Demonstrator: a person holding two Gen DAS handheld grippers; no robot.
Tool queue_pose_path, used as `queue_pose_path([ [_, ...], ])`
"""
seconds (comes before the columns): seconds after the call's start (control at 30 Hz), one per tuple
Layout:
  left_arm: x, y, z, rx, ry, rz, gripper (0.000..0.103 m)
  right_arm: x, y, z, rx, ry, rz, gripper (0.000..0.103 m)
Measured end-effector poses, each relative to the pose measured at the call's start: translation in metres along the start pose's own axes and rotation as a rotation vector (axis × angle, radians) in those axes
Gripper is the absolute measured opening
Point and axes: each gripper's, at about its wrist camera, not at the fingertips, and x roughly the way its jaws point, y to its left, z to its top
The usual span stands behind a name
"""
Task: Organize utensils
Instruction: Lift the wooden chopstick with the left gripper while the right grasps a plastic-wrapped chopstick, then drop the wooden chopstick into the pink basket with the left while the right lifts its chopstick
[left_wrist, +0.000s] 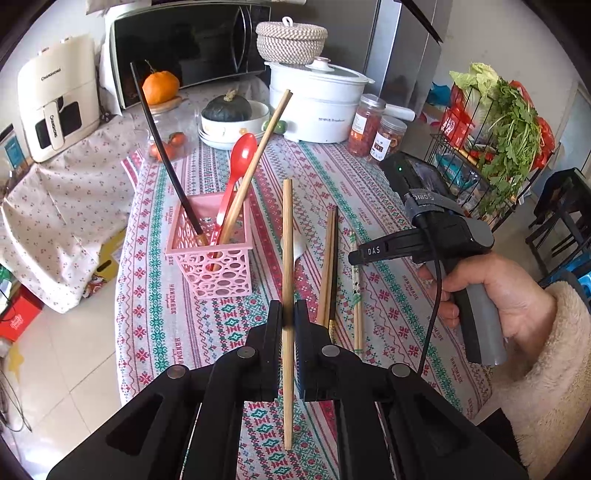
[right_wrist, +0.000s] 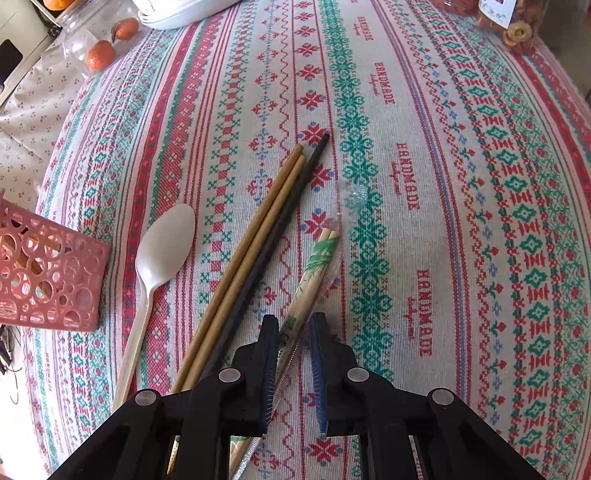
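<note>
My left gripper (left_wrist: 287, 314) is shut on a light wooden chopstick (left_wrist: 287, 236) and holds it above the table, just right of the pink utensil basket (left_wrist: 212, 254). The basket holds a red spoon (left_wrist: 236, 173), a black chopstick (left_wrist: 162, 147) and a wooden chopstick (left_wrist: 258, 155). My right gripper (right_wrist: 294, 325) is open, its fingers either side of a plastic-wrapped pair of chopsticks (right_wrist: 314, 269) lying on the cloth. Two brown chopsticks (right_wrist: 251, 240), a black chopstick (right_wrist: 280, 229) and a white spoon (right_wrist: 162, 251) lie to its left. The basket corner (right_wrist: 48, 277) shows at far left.
The table (left_wrist: 369, 206) has a patterned cloth. At the back stand a white pot (left_wrist: 317, 103), snack jars (left_wrist: 376, 129), a bowl with a squash (left_wrist: 232, 118), tangerines (right_wrist: 107, 44) and a microwave (left_wrist: 184, 48). A rack of greens (left_wrist: 498, 140) stands to the right.
</note>
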Motion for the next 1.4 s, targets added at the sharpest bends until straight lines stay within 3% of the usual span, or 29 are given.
queue_pose_path([
  [0.1, 0.003, -0.003, 0.002, 0.001, 0.006, 0.01, 0.006, -0.002, -0.003, -0.006, -0.023, 0.045, -0.011, 0.008],
  [0.27, 0.007, -0.015, 0.003, 0.021, 0.014, 0.014, 0.006, -0.01, -0.002, -0.017, -0.11, 0.044, -0.135, 0.01],
  [0.33, 0.009, -0.019, 0.003, 0.029, 0.018, 0.015, 0.006, -0.01, -0.006, -0.019, -0.105, 0.041, -0.123, 0.017],
  [0.4, 0.01, -0.022, 0.004, 0.033, 0.02, 0.016, 0.006, -0.013, -0.011, -0.022, -0.109, 0.036, -0.117, 0.018],
  [0.57, 0.012, -0.024, 0.005, 0.036, 0.023, 0.02, 0.006, -0.008, -0.008, -0.019, -0.122, 0.022, -0.135, 0.018],
  [0.7, 0.012, -0.024, 0.005, 0.031, 0.02, 0.027, 0.006, -0.002, 0.005, -0.022, -0.141, 0.001, -0.163, 0.012],
  [0.77, 0.012, -0.023, 0.005, 0.027, 0.018, 0.031, 0.006, -0.001, 0.007, -0.022, -0.131, -0.012, -0.154, 0.005],
  [0.97, 0.008, -0.019, 0.007, 0.015, 0.005, 0.038, 0.006, -0.007, -0.003, -0.022, -0.08, -0.028, -0.095, 0.004],
  [1.4, -0.014, -0.013, 0.012, -0.021, -0.059, 0.019, 0.006, -0.103, -0.023, -0.041, -0.047, -0.251, -0.007, 0.004],
])
